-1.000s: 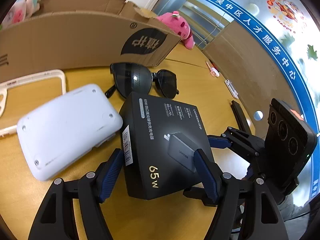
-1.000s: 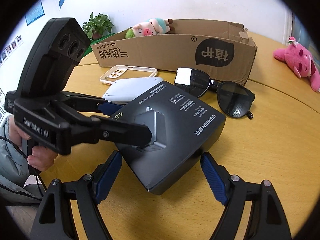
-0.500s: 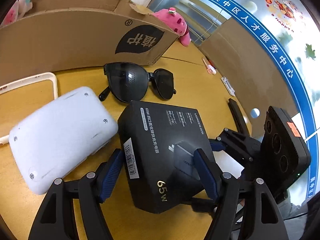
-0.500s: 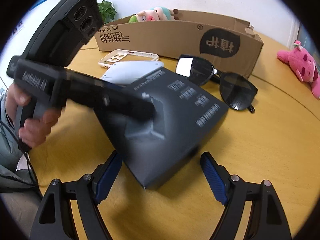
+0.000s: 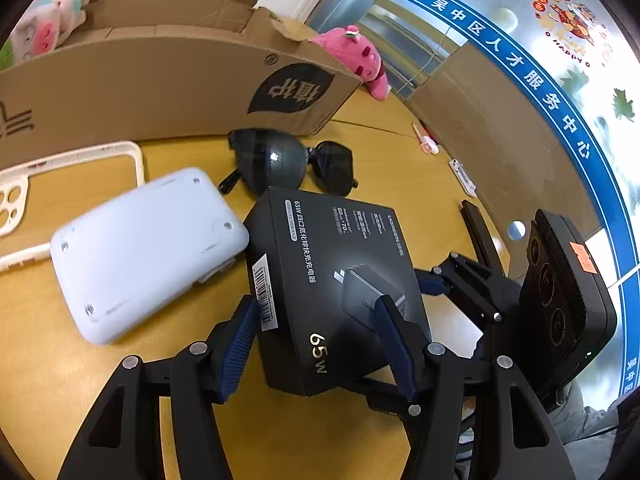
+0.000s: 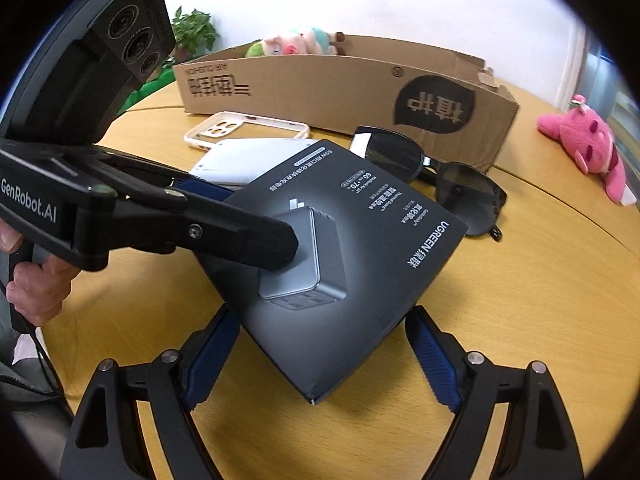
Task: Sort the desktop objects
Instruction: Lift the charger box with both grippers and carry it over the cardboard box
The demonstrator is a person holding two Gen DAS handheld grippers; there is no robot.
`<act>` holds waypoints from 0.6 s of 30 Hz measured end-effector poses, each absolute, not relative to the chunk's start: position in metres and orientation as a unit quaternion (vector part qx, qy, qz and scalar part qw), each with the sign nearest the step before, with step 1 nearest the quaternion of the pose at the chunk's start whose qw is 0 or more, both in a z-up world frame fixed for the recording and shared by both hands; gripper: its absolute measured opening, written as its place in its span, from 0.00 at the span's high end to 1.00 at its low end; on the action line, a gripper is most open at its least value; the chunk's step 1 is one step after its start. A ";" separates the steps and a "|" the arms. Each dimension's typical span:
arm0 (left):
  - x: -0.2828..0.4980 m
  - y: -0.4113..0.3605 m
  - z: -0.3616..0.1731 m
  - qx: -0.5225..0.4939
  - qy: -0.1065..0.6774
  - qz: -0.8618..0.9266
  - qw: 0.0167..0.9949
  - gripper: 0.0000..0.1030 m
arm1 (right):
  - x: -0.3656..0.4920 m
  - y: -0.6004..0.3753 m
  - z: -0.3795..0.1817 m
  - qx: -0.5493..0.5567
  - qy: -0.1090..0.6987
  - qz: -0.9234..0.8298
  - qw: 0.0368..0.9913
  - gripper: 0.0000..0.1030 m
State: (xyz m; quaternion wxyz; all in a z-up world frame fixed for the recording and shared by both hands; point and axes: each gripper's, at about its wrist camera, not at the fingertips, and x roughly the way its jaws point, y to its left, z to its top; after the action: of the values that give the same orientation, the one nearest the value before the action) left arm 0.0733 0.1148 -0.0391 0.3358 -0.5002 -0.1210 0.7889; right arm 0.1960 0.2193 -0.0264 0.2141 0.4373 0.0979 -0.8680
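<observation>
A black charger box (image 5: 332,272) sits tilted between my left gripper's (image 5: 316,308) closing jaws. One pad presses its barcode side and the other lies on its printed face. In the right wrist view that left gripper (image 6: 256,220) reaches in from the left, with one finger across the top of the black box (image 6: 360,260). My right gripper (image 6: 320,320) is open; the box's near corner lies between its fingers, apart from both pads. Behind the box lie dark sunglasses (image 5: 292,160), a white rounded device (image 5: 148,248) and a pale phone case (image 5: 132,156).
A long open cardboard box (image 6: 320,84) stands at the back of the round wooden table (image 6: 520,300) with a pig plush (image 6: 296,42) inside. A pink plush (image 6: 584,140) lies at the far right. A person's hand (image 6: 36,292) holds the left gripper's handle.
The left jaws have narrowed onto the black box. In the right wrist view the box has tilted up and come nearer, and the left gripper has risen higher in the picture.
</observation>
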 end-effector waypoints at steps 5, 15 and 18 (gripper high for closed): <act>0.076 0.106 -0.043 -0.517 -0.142 0.771 0.344 0.39 | 0.191 0.224 -0.029 0.452 0.098 -0.852 0.245 0.16; 0.060 0.121 -0.049 -0.513 -0.152 0.766 0.355 0.32 | 0.185 0.245 -0.026 0.434 0.058 -0.857 0.271 0.14; 0.061 0.117 -0.049 -0.517 -0.159 0.761 0.358 0.39 | 0.191 0.239 -0.026 0.420 0.075 -0.866 0.260 0.14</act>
State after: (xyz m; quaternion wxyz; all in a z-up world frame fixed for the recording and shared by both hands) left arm 0.0605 0.1166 -0.0490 0.3576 -0.5174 -0.1595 0.7609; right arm 0.1906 0.2391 -0.0262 0.2599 0.4197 0.0745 -0.8664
